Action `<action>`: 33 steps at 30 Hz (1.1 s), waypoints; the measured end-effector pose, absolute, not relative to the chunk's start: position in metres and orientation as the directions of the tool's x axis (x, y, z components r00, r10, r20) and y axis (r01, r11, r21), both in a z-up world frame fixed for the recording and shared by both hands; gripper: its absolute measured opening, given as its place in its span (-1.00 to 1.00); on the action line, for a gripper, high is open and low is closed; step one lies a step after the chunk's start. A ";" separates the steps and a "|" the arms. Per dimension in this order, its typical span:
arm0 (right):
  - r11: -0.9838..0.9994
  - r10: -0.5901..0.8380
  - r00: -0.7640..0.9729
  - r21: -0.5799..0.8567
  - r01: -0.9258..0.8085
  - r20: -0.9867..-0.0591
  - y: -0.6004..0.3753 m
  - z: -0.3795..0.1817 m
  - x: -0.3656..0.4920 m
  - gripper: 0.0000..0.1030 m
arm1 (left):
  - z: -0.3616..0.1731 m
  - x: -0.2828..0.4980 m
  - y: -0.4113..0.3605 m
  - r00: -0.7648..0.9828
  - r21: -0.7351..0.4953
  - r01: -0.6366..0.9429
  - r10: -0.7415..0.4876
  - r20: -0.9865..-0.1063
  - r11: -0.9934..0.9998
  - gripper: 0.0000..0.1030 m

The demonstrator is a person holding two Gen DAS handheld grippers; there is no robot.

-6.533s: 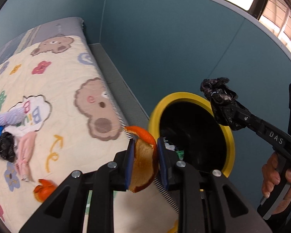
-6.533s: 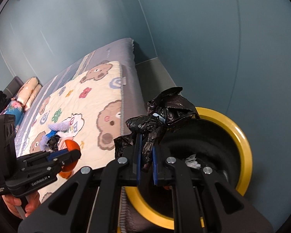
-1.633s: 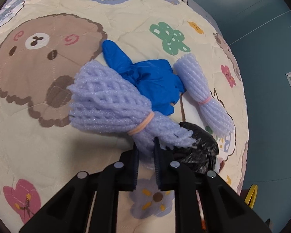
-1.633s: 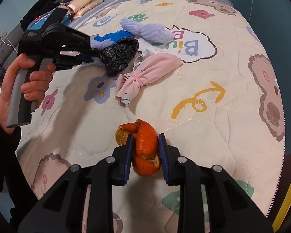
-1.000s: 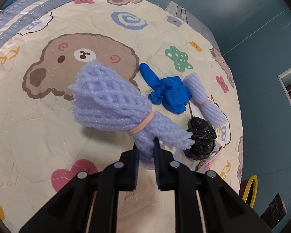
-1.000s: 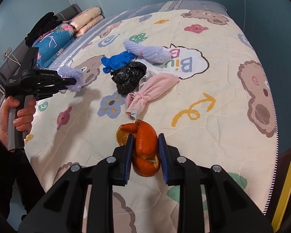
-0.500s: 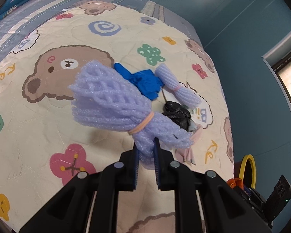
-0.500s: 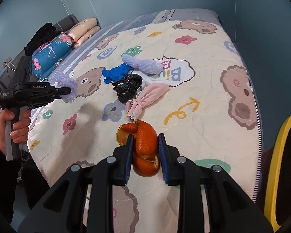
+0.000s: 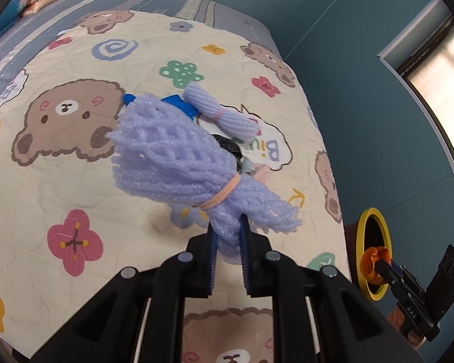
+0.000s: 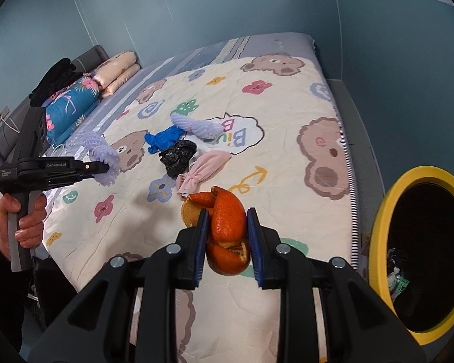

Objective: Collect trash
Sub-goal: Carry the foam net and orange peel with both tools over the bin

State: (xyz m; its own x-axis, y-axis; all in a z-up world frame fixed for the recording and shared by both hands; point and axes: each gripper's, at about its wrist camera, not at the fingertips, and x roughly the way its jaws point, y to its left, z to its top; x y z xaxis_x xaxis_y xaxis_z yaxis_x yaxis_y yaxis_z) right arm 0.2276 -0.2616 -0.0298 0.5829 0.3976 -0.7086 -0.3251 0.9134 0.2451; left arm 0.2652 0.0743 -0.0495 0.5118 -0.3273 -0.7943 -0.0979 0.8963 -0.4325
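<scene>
Orange peel (image 10: 228, 227) sits pinched tight in the right gripper (image 10: 227, 242), up above the bed's near edge, close to the yellow-rimmed bin (image 10: 420, 254). A purple foam net (image 9: 178, 163) is squeezed in the left gripper (image 9: 228, 257) over the quilt (image 9: 75, 181). A blue glove (image 10: 163, 137), black bag (image 10: 178, 154) and pink foam net (image 10: 202, 168) lie mid-quilt.

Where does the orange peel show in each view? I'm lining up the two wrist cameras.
Left wrist view: curled orange peel at lower right, in front of the yellow-rimmed bin.
Right wrist view: peel at bottom centre, clamped in the right tool.
Shared landmark: the bin.
</scene>
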 end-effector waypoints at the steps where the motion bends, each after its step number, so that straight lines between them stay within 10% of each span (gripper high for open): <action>1: 0.915 0.395 0.587 0.244 -0.322 -0.707 -0.264 -0.029 0.227 -0.52 | -0.047 0.264 0.070 0.511 -0.432 -0.089 -0.331 -0.793 0.897 -0.75; 33: 0.964 0.228 0.725 0.253 -0.077 -0.650 -0.410 0.004 0.200 -0.52 | -0.026 0.272 -0.105 0.381 -0.476 0.222 -0.525 -0.761 0.851 -0.75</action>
State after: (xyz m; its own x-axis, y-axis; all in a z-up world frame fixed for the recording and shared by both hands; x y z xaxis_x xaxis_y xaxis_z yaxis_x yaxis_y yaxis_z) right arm 0.2000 -0.4097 0.0042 0.7245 0.2284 -0.6503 -0.0772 0.9644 0.2528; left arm 0.2718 -0.1053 -0.0260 0.3813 -0.5253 -0.7607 0.2219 0.8508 -0.4763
